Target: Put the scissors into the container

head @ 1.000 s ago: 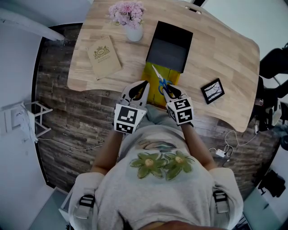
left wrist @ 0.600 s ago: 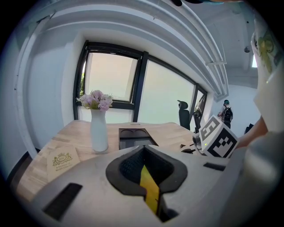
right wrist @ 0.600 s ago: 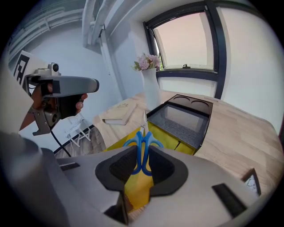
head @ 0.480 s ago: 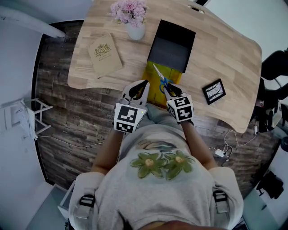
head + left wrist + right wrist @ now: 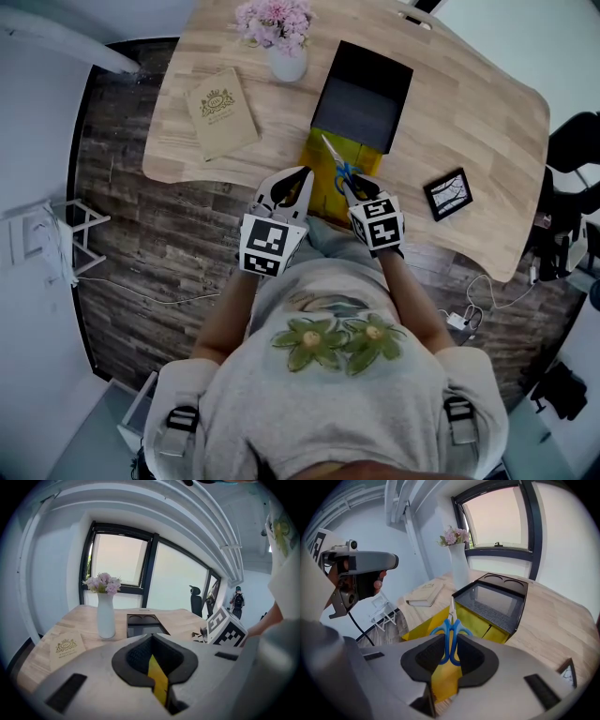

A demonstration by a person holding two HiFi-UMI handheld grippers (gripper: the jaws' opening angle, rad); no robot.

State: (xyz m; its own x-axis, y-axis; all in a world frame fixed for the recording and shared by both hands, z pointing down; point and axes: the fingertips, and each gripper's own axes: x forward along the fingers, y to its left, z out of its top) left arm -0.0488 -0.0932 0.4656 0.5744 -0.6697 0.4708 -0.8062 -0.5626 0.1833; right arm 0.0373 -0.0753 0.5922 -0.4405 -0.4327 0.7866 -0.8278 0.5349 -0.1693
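Note:
The scissors [image 5: 337, 167] have blue handles and pale blades that point toward the black container [image 5: 361, 98]. My right gripper [image 5: 351, 188] is shut on their handles [image 5: 451, 634] and holds them over the yellow drawer [image 5: 319, 157], which sticks out of the container toward me. The container's grey inside [image 5: 494, 603] shows in the right gripper view, above the yellow wall [image 5: 476, 620]. My left gripper [image 5: 293, 182] sits at the drawer's left edge. Its jaws [image 5: 154, 660] are closed on a thin yellow edge [image 5: 158, 681].
A white vase of pink flowers [image 5: 284, 42] and a tan book [image 5: 221, 114] stand on the wooden table [image 5: 469, 103] left of the container. A small black framed picture [image 5: 446, 192] lies to the right. Cables [image 5: 469, 314] and a white rack [image 5: 56, 248] are on the floor.
My right gripper has sunk slightly with the scissors over the yellow drawer. The left gripper has kept still.

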